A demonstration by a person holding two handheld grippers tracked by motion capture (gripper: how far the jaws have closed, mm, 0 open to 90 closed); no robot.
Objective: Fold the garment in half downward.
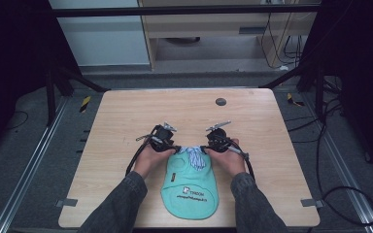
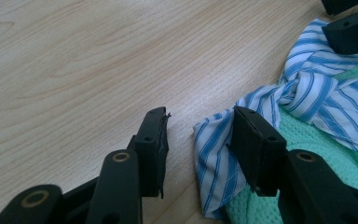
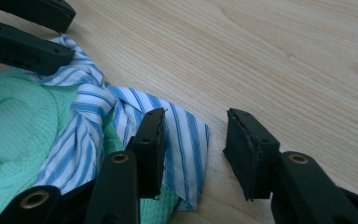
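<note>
Both your left gripper (image 2: 198, 116) and right gripper (image 3: 196, 114) stand spread and empty at the green garment's (image 1: 190, 187) striped collar (image 2: 307, 93), mid-table; closing now risks pinching one layer only.

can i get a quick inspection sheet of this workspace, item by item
surface: light wooden table, a small dark round disc near its far edge.
job's things: mint green garment lying flat at the near edge, blue-striped tie knotted at its collar.
clutter: nothing seen.
grippers: left gripper open over one striped collar end; right gripper open over the other end; neither shut on cloth.
cables: black cables trail from both grippers; more lie on the floor at right.
surroundings: dark frame, grey floor, yellow-black tape pieces beside the table.
</note>
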